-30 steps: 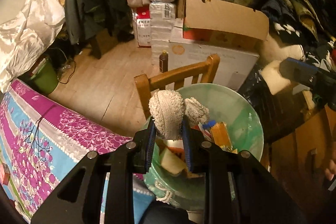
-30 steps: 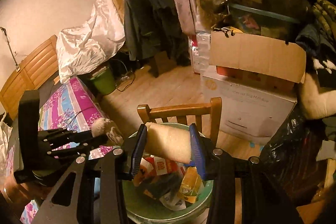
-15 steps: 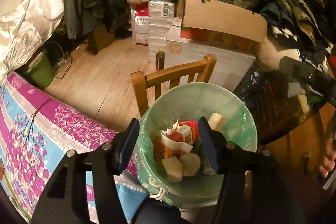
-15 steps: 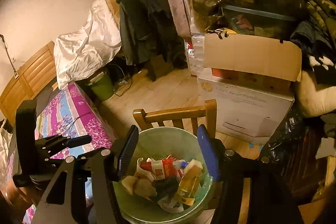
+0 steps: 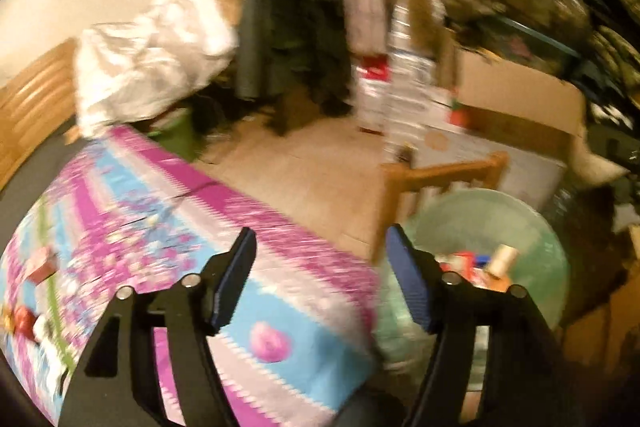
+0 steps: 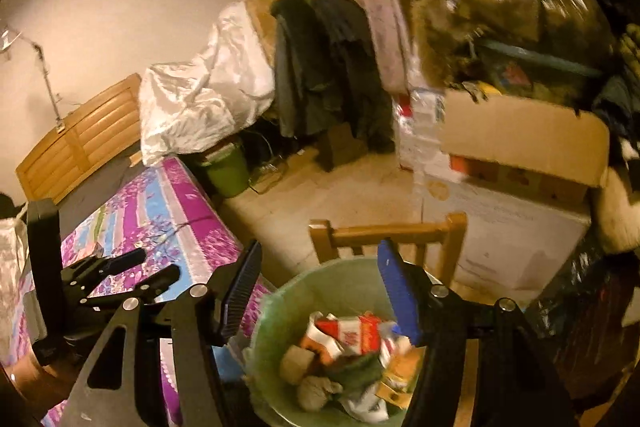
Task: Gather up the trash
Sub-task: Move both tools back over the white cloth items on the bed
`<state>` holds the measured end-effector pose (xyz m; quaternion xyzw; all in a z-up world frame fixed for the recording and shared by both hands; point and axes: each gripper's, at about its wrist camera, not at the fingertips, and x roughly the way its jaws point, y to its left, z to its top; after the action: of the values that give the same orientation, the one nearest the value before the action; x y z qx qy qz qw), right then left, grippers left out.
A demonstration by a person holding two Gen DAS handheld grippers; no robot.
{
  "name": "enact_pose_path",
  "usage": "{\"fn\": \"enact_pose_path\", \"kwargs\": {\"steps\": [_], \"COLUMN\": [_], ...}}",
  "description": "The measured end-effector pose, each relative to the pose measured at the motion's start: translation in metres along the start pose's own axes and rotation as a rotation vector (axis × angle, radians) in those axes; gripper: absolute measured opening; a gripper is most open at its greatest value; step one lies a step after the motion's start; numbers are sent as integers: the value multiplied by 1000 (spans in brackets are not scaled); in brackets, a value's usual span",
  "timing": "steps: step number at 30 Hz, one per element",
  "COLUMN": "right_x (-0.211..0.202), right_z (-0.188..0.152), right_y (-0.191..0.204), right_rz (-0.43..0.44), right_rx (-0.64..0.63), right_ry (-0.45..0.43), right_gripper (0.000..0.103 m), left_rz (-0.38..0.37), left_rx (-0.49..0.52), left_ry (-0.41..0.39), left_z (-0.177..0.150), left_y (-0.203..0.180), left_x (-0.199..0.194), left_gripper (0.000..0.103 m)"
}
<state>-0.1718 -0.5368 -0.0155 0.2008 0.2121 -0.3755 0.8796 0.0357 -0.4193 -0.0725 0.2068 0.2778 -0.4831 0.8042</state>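
The left gripper (image 5: 320,267) is seen tilted downward over the edge of a table covered with a purple and blue patterned cloth (image 5: 160,227); its jaws are opening, stand well apart, and nothing is held between them. In the right wrist view the same tool (image 6: 156,267) is seen at the left, above the cloth, its two black fingers pointing toward the middle of the picture. The right gripper (image 6: 316,291) is angled downward over a pale green bin (image 6: 280,311), its jaws likewise opening with nothing gripped; the blue pad of one finger (image 6: 396,299) is seen in front of the bin's far rim. The trash (image 6: 352,355) is found inside the bin: a red and white carton, crumpled wrappers and pale wads are piled together. The bin is placed just beside the table edge, with a wooden chair back (image 6: 388,231) directly behind it. In the left wrist view, which is blurred, the bin (image 5: 520,219) is seen to the right of the gripper, partly behind its right finger. Cardboard boxes (image 6: 520,139) are stacked beyond the chair.
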Motion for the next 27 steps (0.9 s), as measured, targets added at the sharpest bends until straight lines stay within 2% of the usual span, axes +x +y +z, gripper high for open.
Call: {"fn": "enact_pose_path", "kwargs": {"steps": [3,7,11,15,19,21,25,27], "right_x": [-2,5,25,55,91,112,156,183], "right_z": [-1,0,-4,-13,-34,-48,-70,-83], "right_y": [36,79,128,197,282,330,419,472], "right_rz": [34,95,192,325,442,518,626,666], "right_rx": [-57,-110,-146,-205,-309,-347,-418,-459], "right_ry": [-63,-82,-31,61,162,234,351,428], "right_gripper": [70,77,77,78,78,78,78,78], "left_rz": [98,200,276,333,360,339,308,254], "left_rx": [-55,-125,-158,-207,-312,-333,-308,-284], "left_ry": [-19,-13,12,71,116,128,122,122], "left_z": [-15,-45,-91,-142,-189,-206,-229,-237], "left_y": [34,82,137,200,272,298,348,371], "left_x": [-8,-22,-45,-66,-93,-101,-108,-106], "left_gripper": [69,72,74,74,74,74,74,74]}}
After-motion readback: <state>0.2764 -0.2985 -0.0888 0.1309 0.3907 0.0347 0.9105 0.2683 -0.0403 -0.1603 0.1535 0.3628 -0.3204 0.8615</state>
